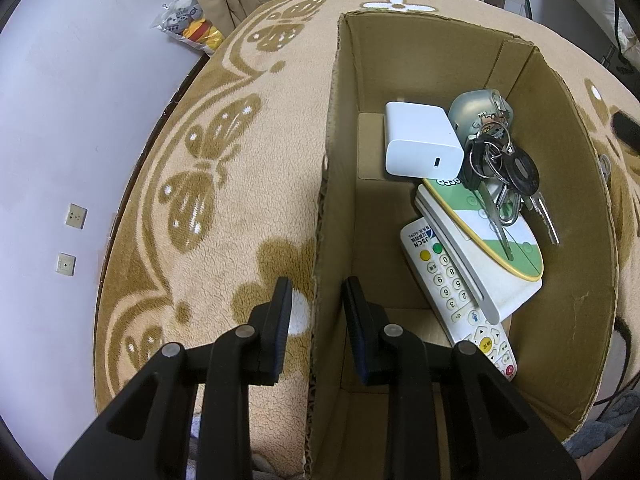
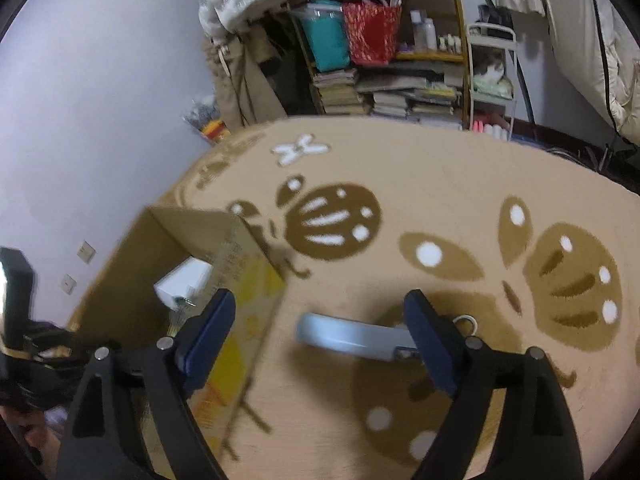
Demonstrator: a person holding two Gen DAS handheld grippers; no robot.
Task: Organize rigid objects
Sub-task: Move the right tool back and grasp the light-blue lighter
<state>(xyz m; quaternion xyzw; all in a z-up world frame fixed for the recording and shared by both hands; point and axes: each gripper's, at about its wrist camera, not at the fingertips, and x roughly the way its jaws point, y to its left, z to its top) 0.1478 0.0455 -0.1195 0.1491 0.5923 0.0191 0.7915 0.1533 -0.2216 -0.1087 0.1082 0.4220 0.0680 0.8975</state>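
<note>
- Beige fleece blanket (image 1: 240,80) with brown butterfly and flower print is covering the surface; a lilac wall and a cluttered bookshelf (image 2: 384,60) are standing behind.
- Cardboard box (image 1: 344,208) is sitting open on the blanket, its near left wall passing between the left claw's fingers.
- White charger (image 1: 420,144) is lying inside the box toward the far end, touching the key bunch (image 1: 500,164) just to its right.
- Key bunch is resting on a green-and-white card (image 1: 496,232), which is lying on a white flat device (image 1: 480,264).
- White remote control (image 1: 456,292) is lying beneath that device, nearest the camera.
- Left claw (image 1: 316,300) is hanging spread, straddling the box wall and gripping nothing.
- Right claw (image 2: 320,320) is hovering spread wide, empty, above the blanket.
- Grey oblong object (image 2: 352,338), blurred, is lying on the blanket outside the box, between the right claw's fingers and close to the right one; contact cannot be told.
</note>
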